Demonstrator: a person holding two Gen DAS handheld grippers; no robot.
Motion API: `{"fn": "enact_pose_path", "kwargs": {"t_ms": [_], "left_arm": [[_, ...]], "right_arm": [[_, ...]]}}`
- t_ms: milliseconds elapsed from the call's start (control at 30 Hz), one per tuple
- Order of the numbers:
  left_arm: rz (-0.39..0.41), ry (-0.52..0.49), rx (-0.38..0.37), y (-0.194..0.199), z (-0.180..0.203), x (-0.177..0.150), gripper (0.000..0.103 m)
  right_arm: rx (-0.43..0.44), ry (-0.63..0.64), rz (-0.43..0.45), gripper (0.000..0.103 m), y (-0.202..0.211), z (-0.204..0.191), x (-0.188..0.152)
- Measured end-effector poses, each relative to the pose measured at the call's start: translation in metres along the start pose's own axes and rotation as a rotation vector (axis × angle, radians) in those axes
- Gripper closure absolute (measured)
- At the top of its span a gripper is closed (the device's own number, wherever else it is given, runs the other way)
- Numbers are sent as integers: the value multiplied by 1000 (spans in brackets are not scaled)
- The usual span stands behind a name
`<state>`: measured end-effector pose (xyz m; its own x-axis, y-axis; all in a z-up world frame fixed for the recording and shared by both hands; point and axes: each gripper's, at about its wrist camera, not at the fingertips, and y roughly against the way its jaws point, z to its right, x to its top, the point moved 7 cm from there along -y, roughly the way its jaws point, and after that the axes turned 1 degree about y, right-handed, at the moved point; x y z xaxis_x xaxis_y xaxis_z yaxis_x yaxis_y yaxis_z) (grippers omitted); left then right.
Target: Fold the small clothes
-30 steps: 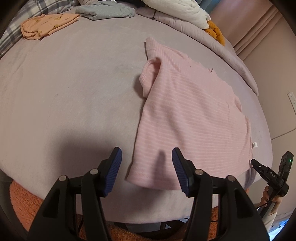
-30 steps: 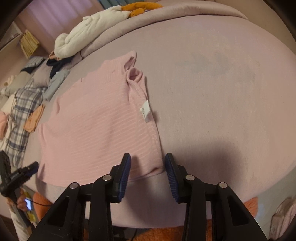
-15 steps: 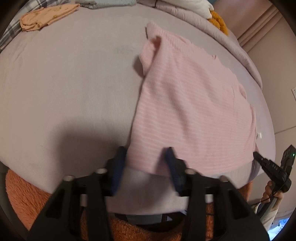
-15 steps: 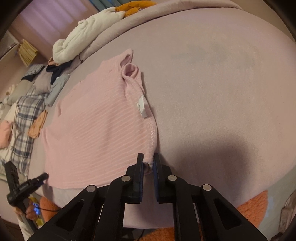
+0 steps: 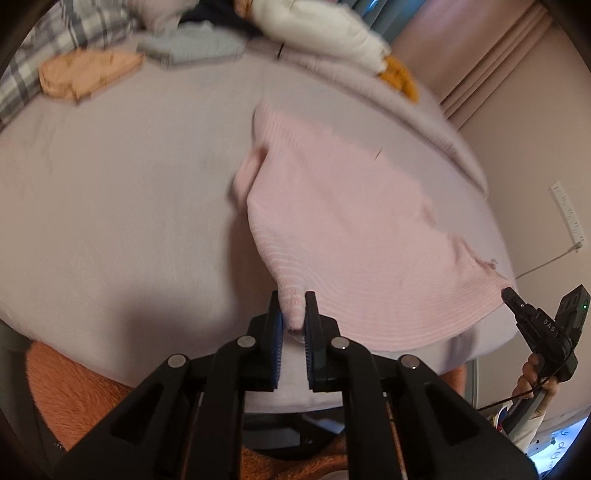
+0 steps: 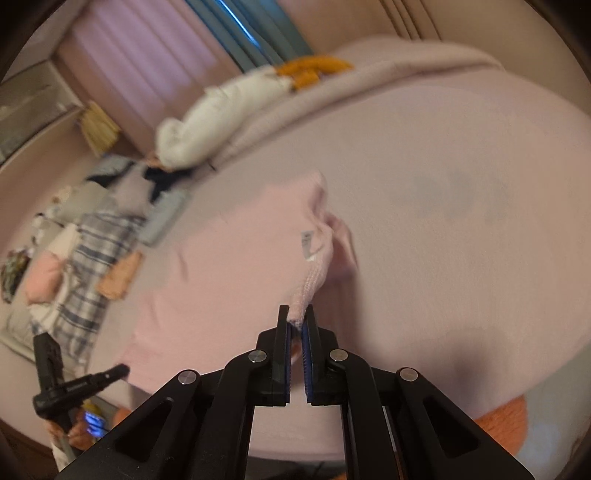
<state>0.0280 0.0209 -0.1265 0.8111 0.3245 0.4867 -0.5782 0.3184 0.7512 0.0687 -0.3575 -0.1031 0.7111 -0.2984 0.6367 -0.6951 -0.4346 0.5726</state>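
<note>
A pink ribbed shirt lies spread on the mauve bed, its near hem lifted off the sheet at both corners. My left gripper has its jaws closing tight on the left hem corner, the cloth pinched between the blue pads. My right gripper is shut on the right hem corner of the shirt, just below the white care label. Each gripper also shows in the other's view: the right gripper at the shirt's far edge, the left gripper at lower left.
At the back of the bed lie a folded orange garment, a grey-blue garment, a white cushion and a plaid blanket. An orange rug lies below the bed's near edge.
Both grippers went from open over the hem corners to shut on them. Both have since risen, pulling the near hem up off the bed.
</note>
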Motion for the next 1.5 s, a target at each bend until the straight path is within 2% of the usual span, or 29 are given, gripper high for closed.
{"fn": "enact_pose_path", "kwargs": {"t_ms": [233,367,800,1233,1367,1500], "left_arm": [[121,-20,-45,56,11,10,94],[132,-1,-60,71,10,4,94],[113,8,-60,86,16,-18,94],[111,43,-29,88,8,-31,94],[89,53,-14,83,5,-35,94],[81,78,-19,78,1,-34,94]], "right_arm": [[81,31,149,96,48,-34,28],[91,36,179,96,55,-41,26],[97,-38,165,96,75,-30,4],[84,-79,128,96,72,-22,-7],[55,-63,105,96,69,-21,-15],[69,-79,94,96,67,-19,-16]]}}
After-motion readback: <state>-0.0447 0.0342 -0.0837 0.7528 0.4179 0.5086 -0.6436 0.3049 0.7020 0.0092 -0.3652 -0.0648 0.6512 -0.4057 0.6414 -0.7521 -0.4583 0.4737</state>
